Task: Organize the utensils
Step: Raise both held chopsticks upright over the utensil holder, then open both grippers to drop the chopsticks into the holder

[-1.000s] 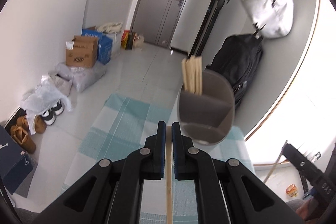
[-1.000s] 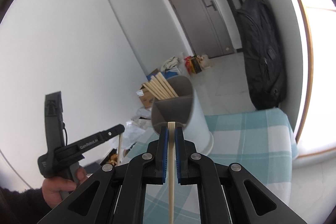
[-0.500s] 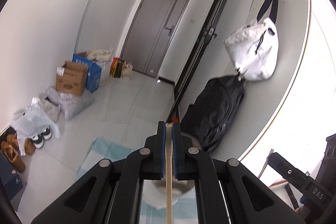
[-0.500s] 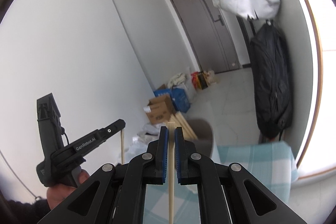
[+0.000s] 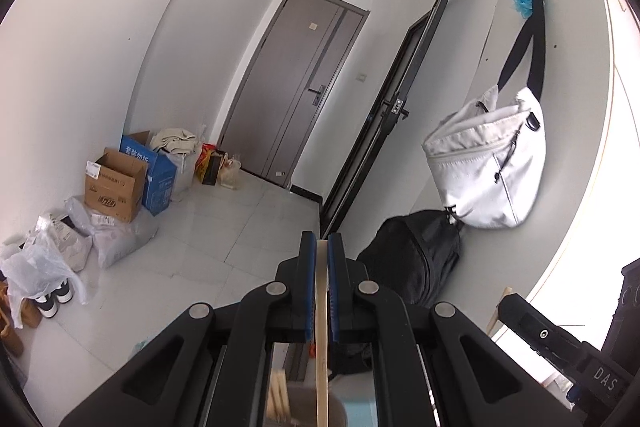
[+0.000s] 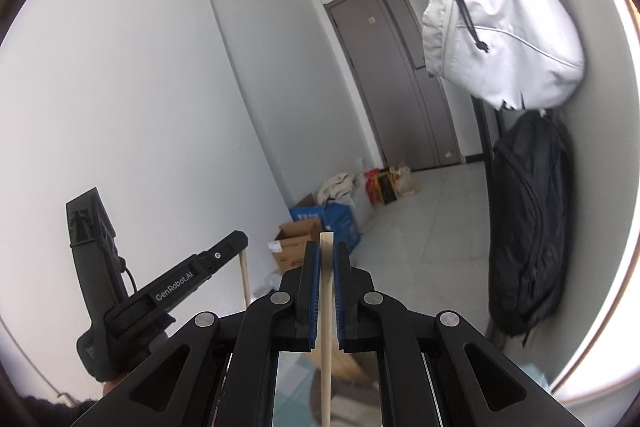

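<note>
My left gripper [image 5: 321,247] is shut on a wooden chopstick [image 5: 322,327] that runs straight down between its blue pads. My right gripper [image 6: 326,255] is shut on another wooden chopstick [image 6: 326,307] held the same way. Both are tilted up, well above the table. The grey utensil holder [image 5: 304,411] with several chopsticks [image 5: 278,399] shows only at the bottom edge of the left wrist view, below the fingers. In the right wrist view the left gripper [image 6: 236,247] is at lower left with its chopstick [image 6: 245,283].
A white bag [image 5: 486,167] hangs on the wall above a black backpack [image 5: 416,259]. An open dark door [image 5: 384,115] stands ahead. Cardboard boxes [image 5: 116,187], plastic bags and shoes [image 5: 52,301] lie on the floor at left. The right gripper [image 5: 560,343] shows at lower right.
Both grippers have risen and tilted upward with their chopsticks. The utensil holder and checked cloth have dropped from the middle of both views to the bottom edge.
</note>
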`<action>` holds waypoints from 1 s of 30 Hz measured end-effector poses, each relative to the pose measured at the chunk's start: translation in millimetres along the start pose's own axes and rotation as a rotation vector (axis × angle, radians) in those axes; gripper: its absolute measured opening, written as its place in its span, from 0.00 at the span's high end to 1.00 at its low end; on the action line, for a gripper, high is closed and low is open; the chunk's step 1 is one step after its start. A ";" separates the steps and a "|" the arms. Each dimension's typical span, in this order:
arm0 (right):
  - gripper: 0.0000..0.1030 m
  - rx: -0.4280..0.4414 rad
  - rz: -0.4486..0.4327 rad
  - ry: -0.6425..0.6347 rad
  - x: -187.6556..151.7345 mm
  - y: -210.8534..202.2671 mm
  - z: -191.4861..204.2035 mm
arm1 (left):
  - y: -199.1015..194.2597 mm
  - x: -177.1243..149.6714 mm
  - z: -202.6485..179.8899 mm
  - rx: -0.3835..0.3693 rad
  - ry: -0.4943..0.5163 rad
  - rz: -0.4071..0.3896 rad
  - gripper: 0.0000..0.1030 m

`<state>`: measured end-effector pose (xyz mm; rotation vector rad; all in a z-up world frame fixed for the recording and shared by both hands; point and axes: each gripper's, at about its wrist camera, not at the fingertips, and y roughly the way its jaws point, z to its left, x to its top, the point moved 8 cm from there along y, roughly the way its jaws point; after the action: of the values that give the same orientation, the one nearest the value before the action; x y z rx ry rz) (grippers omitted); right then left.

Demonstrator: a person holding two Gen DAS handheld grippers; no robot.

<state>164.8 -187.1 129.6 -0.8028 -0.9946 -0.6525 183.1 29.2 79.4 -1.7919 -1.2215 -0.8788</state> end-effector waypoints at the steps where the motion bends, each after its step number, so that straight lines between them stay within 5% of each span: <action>1: 0.94 0.000 -0.001 -0.003 2.2 5.4 -1.3 | 5.8 1.5 0.3 -0.001 -0.001 -0.004 0.98; 18: 0.94 -0.017 0.012 0.004 -15.3 68.2 -39.8 | 62.1 -16.1 19.9 0.097 0.038 -0.064 0.98; 30: 0.94 -0.010 0.026 -0.075 -41.9 70.2 -35.0 | 59.4 -35.3 8.5 0.091 0.159 -0.100 0.98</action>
<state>219.3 -172.6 60.9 -0.8527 -1.0478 -0.6089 229.7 8.4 32.1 -1.5693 -1.2363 -0.9874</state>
